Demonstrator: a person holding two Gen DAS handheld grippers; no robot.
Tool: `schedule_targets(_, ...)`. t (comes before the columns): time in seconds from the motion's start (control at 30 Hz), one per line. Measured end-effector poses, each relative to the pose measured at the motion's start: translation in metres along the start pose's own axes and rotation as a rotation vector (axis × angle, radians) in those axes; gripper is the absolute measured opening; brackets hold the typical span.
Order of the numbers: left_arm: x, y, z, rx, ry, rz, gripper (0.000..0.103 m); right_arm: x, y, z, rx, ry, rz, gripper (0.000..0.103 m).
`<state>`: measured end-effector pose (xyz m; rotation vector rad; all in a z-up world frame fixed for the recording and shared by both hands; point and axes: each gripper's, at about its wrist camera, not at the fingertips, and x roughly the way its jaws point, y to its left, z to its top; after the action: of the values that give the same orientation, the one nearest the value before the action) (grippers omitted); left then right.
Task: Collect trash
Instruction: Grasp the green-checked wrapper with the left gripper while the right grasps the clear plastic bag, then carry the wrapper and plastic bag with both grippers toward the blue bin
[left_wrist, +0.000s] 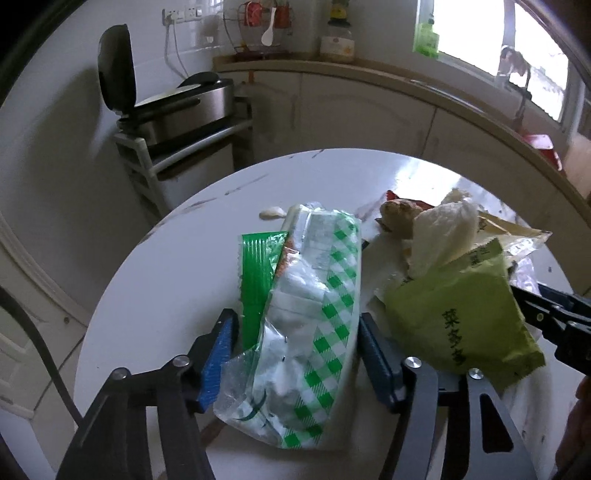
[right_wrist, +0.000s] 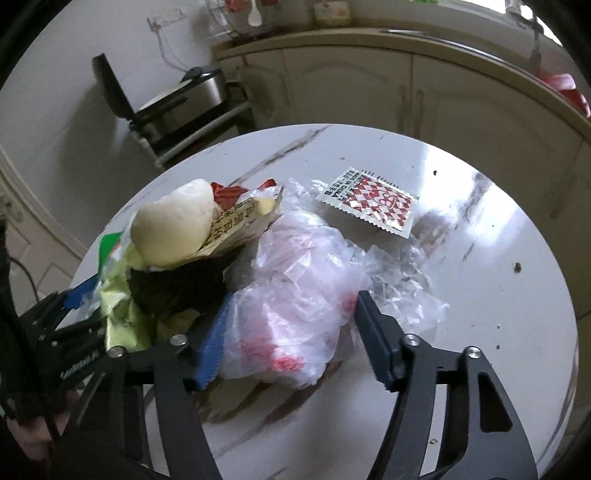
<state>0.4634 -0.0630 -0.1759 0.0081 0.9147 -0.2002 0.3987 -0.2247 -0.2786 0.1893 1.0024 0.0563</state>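
A round, glossy white worktop (right_wrist: 480, 258) with grey marble-like streaks carries a heap of wrappers. The left gripper (left_wrist: 295, 332) has its blue ribbed fingers (left_wrist: 218, 365) spread wide on either side of a crinkled clear bag printed with green-and-white checks (left_wrist: 314, 314); the bag fills the gap, but whether the pads actually press it cannot be told. A flat, ridged green packet (left_wrist: 256, 280) lies under the bag's left edge. Just to the right sits a matte lime-green pouch (left_wrist: 461, 314) with dark characters, and on top of it a smooth, pale rounded bun (left_wrist: 443, 232).

The right gripper (right_wrist: 291, 332) likewise stands wide apart around a thin, wrinkled translucent plastic bag with red print (right_wrist: 295, 295), which bulges between the fingers (right_wrist: 212, 347) and touches the left one. Beyond it, lying flat and apart from the heap, is a shiny foil sachet with a red-and-white diamond pattern and serrated edges (right_wrist: 373, 203). Small dark crumbs (right_wrist: 517, 266) dot the worktop's right side.
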Motion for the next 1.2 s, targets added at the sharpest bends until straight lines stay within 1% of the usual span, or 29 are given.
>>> schedule_targets(0.13,0.006,0.009,0.002,-0.043,-0.010,-0.050,0.054,-0.016,-0.005,-0.008,0.006,-0.010,0.047,0.049)
schedule_targets(0.27,0.008,0.018,0.003,-0.077,-0.020,-0.062,0.053,-0.030,-0.018,-0.016,0.036,-0.020,0.124,0.048)
schedule_targets(0.33,0.001,0.033,-0.009,-0.089,-0.031,-0.063,0.053,-0.035,-0.024,-0.020,0.049,-0.023,0.136,0.048)
schedule_targets(0.4,-0.005,0.036,-0.014,-0.097,-0.043,-0.059,0.053,-0.042,-0.032,-0.026,0.071,-0.030,0.177,0.048)
schedule_targets(0.43,-0.007,0.037,-0.014,-0.100,-0.050,-0.057,0.053,-0.044,-0.035,-0.027,0.077,-0.033,0.184,0.048)
schedule_targets(0.53,-0.025,0.037,-0.022,-0.099,-0.084,-0.054,0.053,-0.054,-0.040,-0.031,0.081,-0.057,0.193,0.048)
schedule_targets(0.6,-0.050,0.032,-0.041,-0.090,-0.115,-0.053,0.053,-0.062,-0.043,-0.033,0.086,-0.073,0.194,0.048)
schedule_targets(0.73,-0.083,0.024,-0.054,-0.073,-0.178,-0.069,0.052,-0.079,-0.045,-0.034,0.084,-0.112,0.202,0.048)
schedule_targets(0.87,-0.120,-0.001,-0.064,-0.035,-0.235,-0.104,0.052,-0.107,-0.048,-0.038,0.074,-0.172,0.216,0.048)
schedule_targets(1.0,-0.148,-0.041,-0.073,0.035,-0.277,-0.161,0.052,-0.141,-0.060,-0.044,0.079,-0.240,0.214,0.048)
schedule_targets(1.13,-0.161,-0.082,-0.079,0.104,-0.297,-0.222,0.052,-0.177,-0.086,-0.057,0.111,-0.306,0.190,0.048)
schedule_targets(1.2,-0.163,-0.105,-0.081,0.142,-0.299,-0.253,0.052,-0.197,-0.107,-0.066,0.136,-0.341,0.165,0.048)
